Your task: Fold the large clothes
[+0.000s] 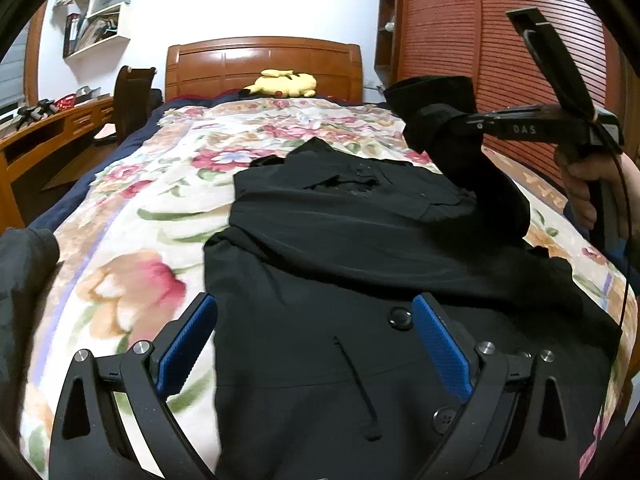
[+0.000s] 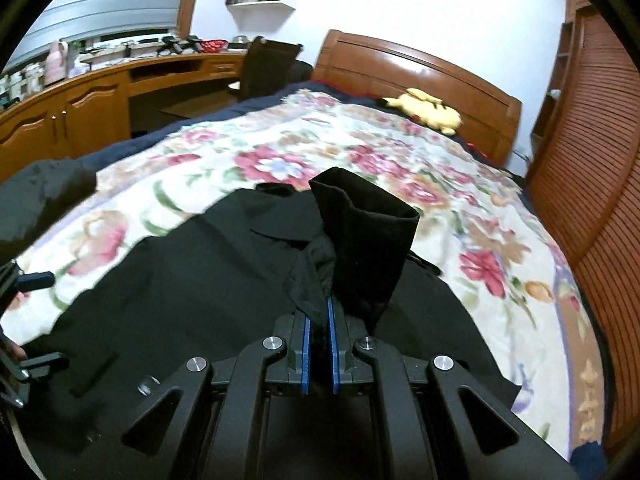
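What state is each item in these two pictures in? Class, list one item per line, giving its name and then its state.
Black buttoned coat: spread flat on the floral quilt, body unfolded.
Black coat sleeve: lifted off the coat, cuff upright.
Right gripper: shut on the sleeve.
Left gripper: open, over the coat's left edge.
Yellow plush toy: lying by the wooden headboard.

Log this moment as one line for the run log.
stage: sleeve fold | right gripper: shut on sleeve, lifted | left gripper: open above black coat | surface: floral bedspread
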{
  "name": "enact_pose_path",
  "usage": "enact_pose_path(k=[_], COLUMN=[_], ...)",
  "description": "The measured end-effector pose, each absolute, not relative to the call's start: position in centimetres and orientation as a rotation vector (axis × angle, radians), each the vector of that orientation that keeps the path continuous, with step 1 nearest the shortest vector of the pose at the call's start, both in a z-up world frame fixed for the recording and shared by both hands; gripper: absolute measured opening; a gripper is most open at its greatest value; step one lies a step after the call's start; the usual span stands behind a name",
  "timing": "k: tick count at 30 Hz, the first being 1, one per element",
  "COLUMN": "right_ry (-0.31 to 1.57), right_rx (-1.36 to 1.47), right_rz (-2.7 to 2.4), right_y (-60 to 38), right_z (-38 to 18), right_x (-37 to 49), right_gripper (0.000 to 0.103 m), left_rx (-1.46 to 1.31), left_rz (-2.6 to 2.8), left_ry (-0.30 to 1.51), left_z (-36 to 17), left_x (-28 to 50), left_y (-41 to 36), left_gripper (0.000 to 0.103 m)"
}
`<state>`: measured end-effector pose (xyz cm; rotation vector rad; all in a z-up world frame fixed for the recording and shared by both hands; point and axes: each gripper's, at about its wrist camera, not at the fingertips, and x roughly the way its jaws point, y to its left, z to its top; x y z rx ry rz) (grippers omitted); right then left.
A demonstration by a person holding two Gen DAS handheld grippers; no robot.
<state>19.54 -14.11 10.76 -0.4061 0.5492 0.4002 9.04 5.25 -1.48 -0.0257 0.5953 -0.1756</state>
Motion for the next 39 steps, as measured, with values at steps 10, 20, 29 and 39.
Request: enact_pose_path(k=[10,20,29,39], right_ry=[0.501,0.467,0.433,0.549], right_rx=[-0.414,-0.434,-0.416,-0.415], right_rz=[0.494,0.569,0.660,0.694], right_y=[-13.4,-11.6,-10.9,-11.6], right_z=[10.9,10.9,10.8,7.0], right_x=[16.9,16.0,15.2,17.3], right_gripper=[0.007,0.007,0.007,0.007], left_rx=[-0.049,-0.045,-0.053,-0.069], left_rz=[-0.150,-0.117,-0.071,-0.047], left_ry=[0.594,0.585,0.579,0.585], left_z=[-1.5,-1.1,-1.0,-1.3], left_x=[8.5,7.8,7.1,7.2], left_y=[7.4,9.0,11.0,12.3], left_gripper=[0.098,0.098,0.098,0.098])
